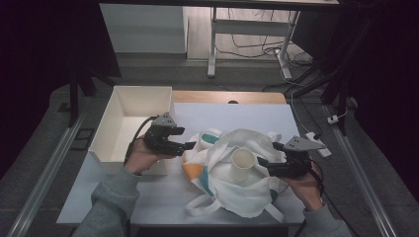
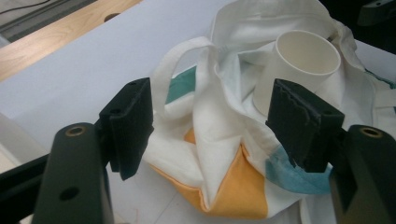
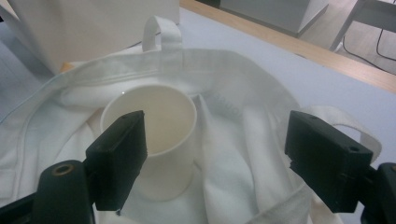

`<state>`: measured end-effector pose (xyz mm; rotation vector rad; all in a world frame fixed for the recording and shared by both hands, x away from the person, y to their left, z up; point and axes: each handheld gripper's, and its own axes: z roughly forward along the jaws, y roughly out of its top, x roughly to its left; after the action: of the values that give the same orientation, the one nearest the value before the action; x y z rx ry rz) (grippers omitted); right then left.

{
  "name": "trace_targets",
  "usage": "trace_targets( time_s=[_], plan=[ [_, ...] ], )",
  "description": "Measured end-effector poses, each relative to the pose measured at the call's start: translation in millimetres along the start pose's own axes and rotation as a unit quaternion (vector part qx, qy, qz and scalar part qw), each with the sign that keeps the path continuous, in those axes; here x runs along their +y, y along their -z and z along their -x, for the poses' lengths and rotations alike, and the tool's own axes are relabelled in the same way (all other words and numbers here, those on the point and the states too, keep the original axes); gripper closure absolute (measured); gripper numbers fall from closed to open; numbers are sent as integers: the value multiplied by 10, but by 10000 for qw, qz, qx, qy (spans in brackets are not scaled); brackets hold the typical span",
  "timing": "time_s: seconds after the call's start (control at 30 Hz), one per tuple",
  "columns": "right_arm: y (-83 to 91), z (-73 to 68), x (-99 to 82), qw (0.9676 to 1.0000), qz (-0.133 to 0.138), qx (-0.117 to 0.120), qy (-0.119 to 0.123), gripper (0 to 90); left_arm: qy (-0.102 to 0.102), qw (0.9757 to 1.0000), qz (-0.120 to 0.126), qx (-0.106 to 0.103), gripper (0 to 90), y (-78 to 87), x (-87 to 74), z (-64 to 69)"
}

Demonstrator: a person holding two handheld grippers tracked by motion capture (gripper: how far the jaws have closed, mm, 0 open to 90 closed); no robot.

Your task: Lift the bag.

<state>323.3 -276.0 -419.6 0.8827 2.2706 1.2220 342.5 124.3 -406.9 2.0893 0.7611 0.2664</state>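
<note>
Paper cup (image 1: 242, 165) upright on crumpled tote bag (image 1: 225, 192), between left gripper (image 1: 185, 138) and right gripper (image 1: 268, 154); both spread wide, held nothing.

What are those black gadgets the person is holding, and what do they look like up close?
They are hand-held grippers. The left gripper and the right gripper are black, each topped by a grey three-cornered plate, with a black cable trailing back. Each ends in two blocky black jaws with ridged inner faces. The person wears grey sleeves.
</note>
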Motion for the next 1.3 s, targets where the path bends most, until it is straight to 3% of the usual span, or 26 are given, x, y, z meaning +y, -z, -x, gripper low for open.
trace_targets(
  time_s=[0.27,0.47,0.73,0.83,1.0,1.3],
  plan=[
    [15,4,-60,9998,-180,28,25,209,-28,9999,-109,-56,313,-55,-15,109],
    [60,8,-89,9998,-173,20,5,213,-260,9994,-231,-8,315,-73,27,321],
    [94,-11,-101,9998,-188,9,56,215,-260,9985,-478,-49,323,-336,35,492],
    [115,-15,-102,9998,-172,-9,49,217,-219,9979,-601,59,333,-464,40,543],
    [134,-32,-125,9997,-228,-44,65,218,-76,9969,-770,117,358,-624,29,541],
    [149,-45,-187,9993,-334,-129,59,219,-25,9934,-1137,130,401,-804,-85,531]
  ],
)
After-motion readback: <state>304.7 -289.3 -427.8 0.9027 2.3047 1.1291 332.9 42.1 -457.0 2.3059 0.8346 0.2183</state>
